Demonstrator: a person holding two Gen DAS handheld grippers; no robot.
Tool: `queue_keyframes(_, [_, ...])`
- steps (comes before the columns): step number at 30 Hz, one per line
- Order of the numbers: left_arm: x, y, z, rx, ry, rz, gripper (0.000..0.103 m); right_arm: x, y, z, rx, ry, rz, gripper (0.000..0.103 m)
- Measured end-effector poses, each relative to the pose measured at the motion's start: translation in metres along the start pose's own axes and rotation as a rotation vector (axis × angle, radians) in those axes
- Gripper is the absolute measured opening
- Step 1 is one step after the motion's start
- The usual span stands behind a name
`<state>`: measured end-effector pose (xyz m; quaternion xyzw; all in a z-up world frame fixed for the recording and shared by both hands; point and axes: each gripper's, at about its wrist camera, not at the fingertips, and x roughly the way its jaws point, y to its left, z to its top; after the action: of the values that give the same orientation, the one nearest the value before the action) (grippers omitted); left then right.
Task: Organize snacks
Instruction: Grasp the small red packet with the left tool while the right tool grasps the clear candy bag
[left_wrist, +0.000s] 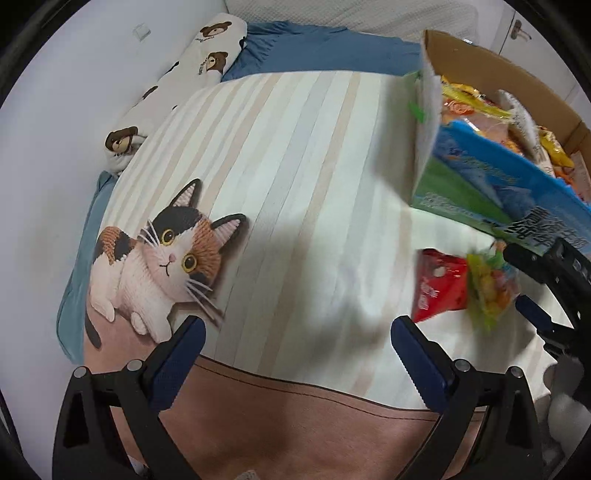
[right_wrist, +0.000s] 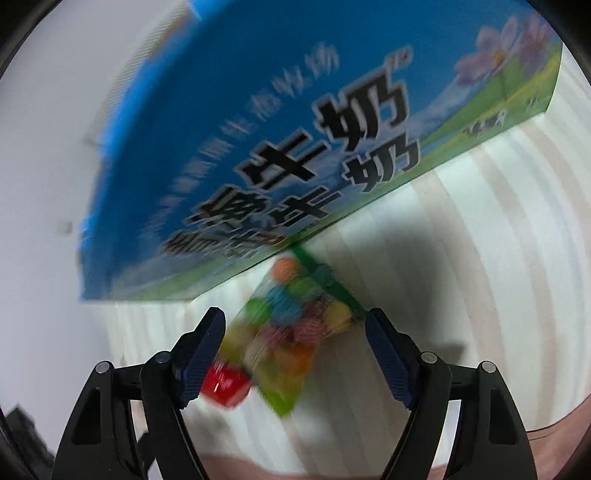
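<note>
A clear bag of colourful candies (right_wrist: 284, 332) lies on the striped blanket (right_wrist: 480, 258), between the spread fingers of my right gripper (right_wrist: 295, 347), which is open around it. A red snack packet (right_wrist: 225, 384) lies beside it at the left finger. Both show in the left wrist view, the candy bag (left_wrist: 487, 291) and the red packet (left_wrist: 437, 288), with my right gripper (left_wrist: 532, 280) over them. A blue and green milk carton box (left_wrist: 491, 177) holding several snack packets stands just behind; it fills the right wrist view (right_wrist: 258, 147). My left gripper (left_wrist: 295, 354) is open and empty above the blanket.
The blanket (left_wrist: 295, 166) has a cat picture (left_wrist: 162, 258) at the left. A bear-print pillow (left_wrist: 184, 74) lies along the white wall. A brown cardboard box (left_wrist: 498, 66) with more snacks (left_wrist: 476, 107) stands behind the milk box.
</note>
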<state>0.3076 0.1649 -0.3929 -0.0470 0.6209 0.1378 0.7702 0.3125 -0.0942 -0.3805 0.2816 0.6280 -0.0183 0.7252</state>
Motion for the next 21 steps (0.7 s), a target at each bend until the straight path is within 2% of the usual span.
queue_keyframes(4, [0.007, -0.004, 0.004, 0.023, 0.01, 0.007, 0.103, 0.014, 0.009, -0.006, -0.043, -0.018, -0.069, 0.08])
queue_keyframes(8, [0.01, -0.011, 0.009, 0.035, 0.02, -0.023, 0.103, 0.017, 0.024, -0.019, -0.256, 0.007, -0.123, 0.067])
queue_keyframes(14, [0.011, -0.028, 0.013, 0.039, 0.06, -0.123, 0.103, 0.008, 0.017, -0.055, -0.537, 0.091, -0.267, 0.065])
queue_keyframes(16, [0.011, -0.036, 0.014, 0.051, 0.067, -0.156, 0.103, 0.001, 0.006, -0.064, -0.557, 0.104, -0.292, 0.066])
queue_keyframes(21, [0.026, -0.065, 0.024, 0.085, 0.149, -0.268, 0.103, -0.013, -0.021, -0.059, -0.411, 0.128, -0.19, 0.069])
